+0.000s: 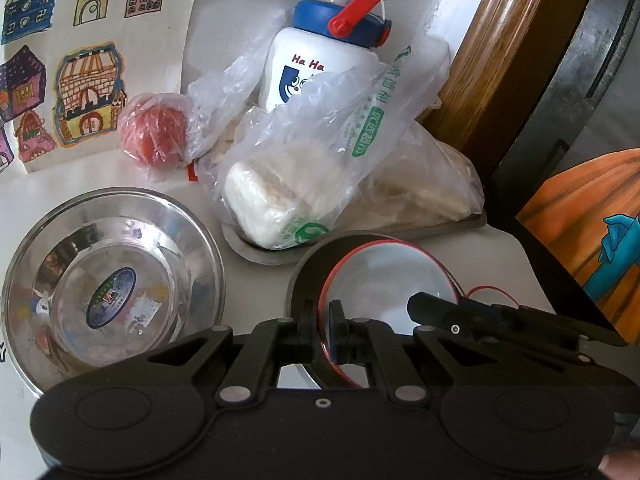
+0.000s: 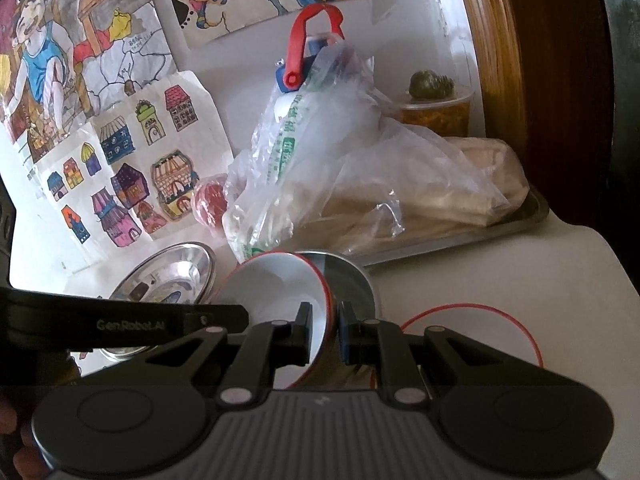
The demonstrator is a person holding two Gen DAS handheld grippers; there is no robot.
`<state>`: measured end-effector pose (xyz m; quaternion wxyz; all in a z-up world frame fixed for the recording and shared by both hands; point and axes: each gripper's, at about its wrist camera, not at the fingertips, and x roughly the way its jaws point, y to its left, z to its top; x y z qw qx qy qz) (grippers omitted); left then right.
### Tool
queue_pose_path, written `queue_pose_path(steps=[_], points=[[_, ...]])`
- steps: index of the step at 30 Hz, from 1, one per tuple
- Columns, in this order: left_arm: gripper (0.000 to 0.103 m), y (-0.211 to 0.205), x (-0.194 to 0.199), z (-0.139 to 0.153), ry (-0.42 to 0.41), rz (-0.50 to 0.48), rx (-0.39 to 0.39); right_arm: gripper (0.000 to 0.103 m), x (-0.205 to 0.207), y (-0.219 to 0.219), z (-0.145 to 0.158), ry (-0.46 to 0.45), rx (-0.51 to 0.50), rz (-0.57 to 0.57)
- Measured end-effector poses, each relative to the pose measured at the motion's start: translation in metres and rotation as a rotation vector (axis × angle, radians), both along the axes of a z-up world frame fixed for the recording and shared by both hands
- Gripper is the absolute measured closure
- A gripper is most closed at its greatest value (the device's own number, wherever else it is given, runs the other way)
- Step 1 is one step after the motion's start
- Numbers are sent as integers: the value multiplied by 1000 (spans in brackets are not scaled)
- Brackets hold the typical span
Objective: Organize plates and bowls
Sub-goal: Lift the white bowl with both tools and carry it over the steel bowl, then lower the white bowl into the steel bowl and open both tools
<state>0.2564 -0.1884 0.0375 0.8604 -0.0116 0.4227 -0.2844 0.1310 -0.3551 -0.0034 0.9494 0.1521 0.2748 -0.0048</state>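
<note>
Right now both black two-finger grippers are clamped on the same white, red-rimmed bowl (image 1: 384,280), tilted over a pale counter (image 1: 260,280). From the left wrist, the left gripper (image 1: 323,330) has its jaws pressed shut on the bowl's near-left rim, one pad outside and one inside; the right gripper's finger (image 1: 432,304) enters from the right over the bowl's mouth. From the right wrist, the right gripper (image 2: 325,330) pinches the bowl's (image 2: 280,292) red-edged wall, with a second, darker bowl (image 2: 352,276) just behind it and touching it. A red-rimmed white plate (image 2: 520,332) lies flat on the counter to the right of that gripper. To the left sits a shiny stainless-steel bowl (image 1: 116,284) with a round sticker inside, upright and apart from the held bowl. Behind, a metal tray (image 1: 460,226) carries clear plastic bags of pale food (image 1: 280,196), and a white bottle with a blue lid and red handle (image 1: 320,68) stands among the bags. A red fruit wrapped in plastic (image 1: 154,134) rests near the wall, beside coloured drawings of houses (image 1: 84,92).
</note>
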Motion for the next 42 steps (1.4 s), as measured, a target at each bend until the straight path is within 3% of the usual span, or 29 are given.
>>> queue_pose_path(steps=[10, 24, 28, 36, 42], points=[[98, -1, -1, 2, -2, 4, 11, 88, 1, 0, 0, 4, 2, 0], [95, 6, -1, 1, 14, 13, -31, 85, -1, 0, -1, -13, 18, -11], [94, 8, -3, 1, 15, 34, -41, 76, -6, -1, 0, -37, 8, -15], [84, 18, -10, 6, 2, 62, -64, 71, -17, -2, 7, -77, 6, -16], [68, 26, -23, 15, -16, 78, -112, 47, -37, -15, 15, -127, 7, -44]])
